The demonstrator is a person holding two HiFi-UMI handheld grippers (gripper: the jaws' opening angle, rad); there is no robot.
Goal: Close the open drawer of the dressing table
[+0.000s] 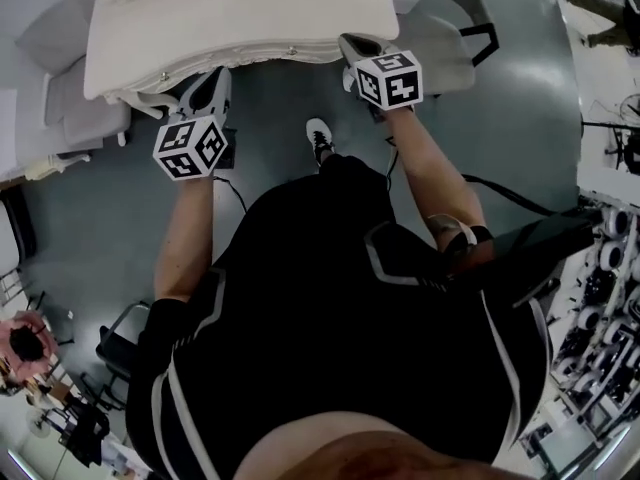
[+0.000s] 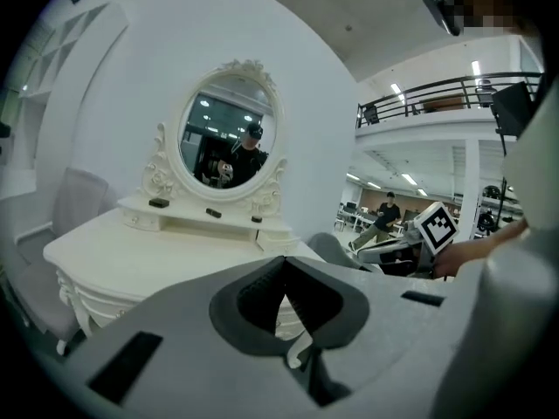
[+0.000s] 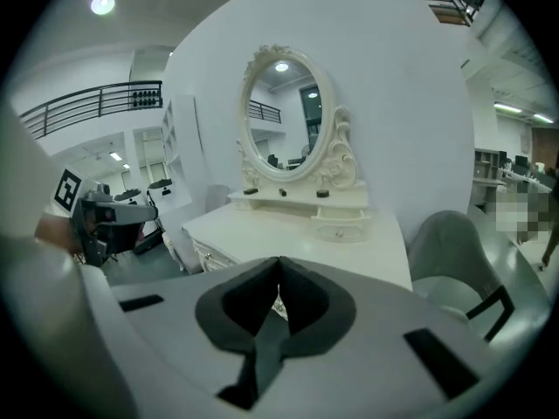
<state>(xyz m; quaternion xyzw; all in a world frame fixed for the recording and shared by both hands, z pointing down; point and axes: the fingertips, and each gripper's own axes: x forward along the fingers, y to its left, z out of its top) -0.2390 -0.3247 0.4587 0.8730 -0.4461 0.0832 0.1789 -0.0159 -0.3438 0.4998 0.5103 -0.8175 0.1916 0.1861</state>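
Left arm: forearm stretched forward and bare, left gripper [image 1: 220, 76] pointing at the front edge of the dressing table [image 1: 240, 8], near its left end.
Right arm: stretched further forward, right gripper [image 1: 352, 42] at the same front edge, near its right end.
Tongs, left: tips pressed together, nothing between them.
Tongs, right: tips pressed together, nothing between them.
Drawer: small drawer [image 3: 347, 229] with one knob, on the tabletop under the right end of the mirror shelf. It looks to stand forward of the shelf front. Both grippers are well short of it.
Counts: two grippers, one table, one oval mirror [image 2: 229, 142], three small dark items [image 2: 213, 212] on the shelf, one grey chair [image 1: 440, 28].
Edges: both tips at the table's scalloped front rim; contact cannot be told.
Room: bare grey floor [image 1: 280, 118] between person and table. The chair stands just right of the right gripper, and the tabletop ahead of the tips is bare.
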